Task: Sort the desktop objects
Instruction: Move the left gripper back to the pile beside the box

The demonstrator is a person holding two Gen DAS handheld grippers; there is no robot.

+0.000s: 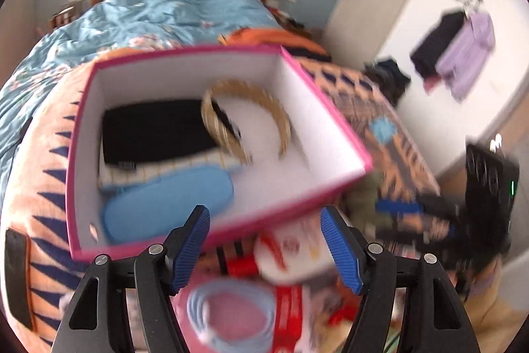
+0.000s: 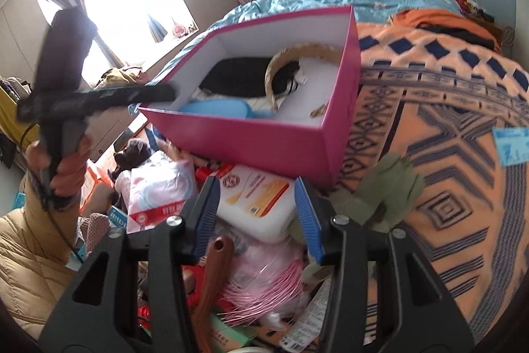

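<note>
A pink box [image 1: 79, 154] with white inner walls sits on the orange patterned blanket [image 2: 446, 121]. Inside lie a black cloth item [image 1: 155, 131], a gold headband [image 1: 231, 108] and a blue case [image 1: 165, 200]. My left gripper [image 1: 264, 220] hovers open over the box's near wall with nothing between its fingers. In the right wrist view it reaches the box's left corner, held by a hand [image 2: 66, 167]. My right gripper [image 2: 257, 191] is open just above a white packet [image 2: 258, 204] in front of the box [image 2: 264, 144]. Nothing is gripped.
A heap lies in front of the box: a pink wire coil [image 2: 271, 283], a brown handle [image 2: 211, 280], a green glove [image 2: 390, 187], a pale blue cord [image 1: 231, 310] and red-and-white packs [image 2: 155, 204]. A blue tag [image 2: 510, 144] lies on the blanket.
</note>
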